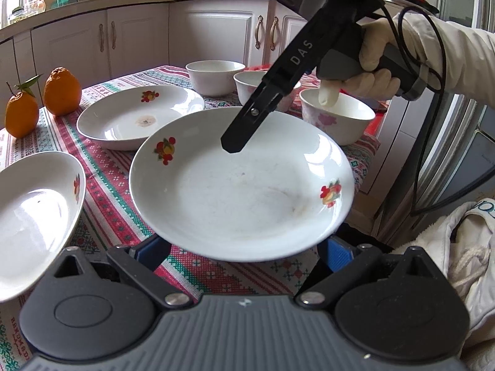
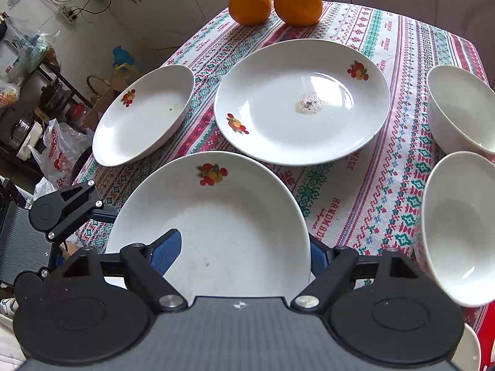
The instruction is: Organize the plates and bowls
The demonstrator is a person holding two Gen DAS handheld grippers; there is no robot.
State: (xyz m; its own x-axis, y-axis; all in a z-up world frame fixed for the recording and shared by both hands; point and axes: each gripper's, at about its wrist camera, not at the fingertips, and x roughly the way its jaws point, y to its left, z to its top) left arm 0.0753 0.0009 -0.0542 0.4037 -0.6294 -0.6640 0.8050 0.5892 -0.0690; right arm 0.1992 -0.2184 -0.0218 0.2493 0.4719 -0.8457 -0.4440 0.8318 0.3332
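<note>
A white plate with fruit prints (image 1: pixel 241 191) (image 2: pixel 216 216) hangs tilted just above the patterned tablecloth. My right gripper (image 1: pixel 247 123) (image 2: pixel 244 253) comes down over its far rim. One blue pad (image 2: pixel 167 253) lies on the plate's inner wall and the other pad (image 2: pixel 318 253) sits behind the rim, so the gripper is shut on the plate. My left gripper (image 1: pixel 244 249) (image 2: pixel 102 213) stands open at the near rim, its fingertips hidden under the plate. Two more plates (image 1: pixel 139 117) (image 1: pixel 34 210) and three white bowls (image 1: pixel 215 74) (image 1: pixel 256 83) (image 1: pixel 337 114) rest on the table.
Two oranges (image 1: pixel 62 91) (image 1: pixel 21 114) stand at the table's far left corner. A gloved hand (image 1: pixel 371 61) holds the right gripper's handle. The tablecloth's edge (image 1: pixel 368 154) drops off just right of the held plate. White cabinets (image 1: pixel 139 34) stand behind the table.
</note>
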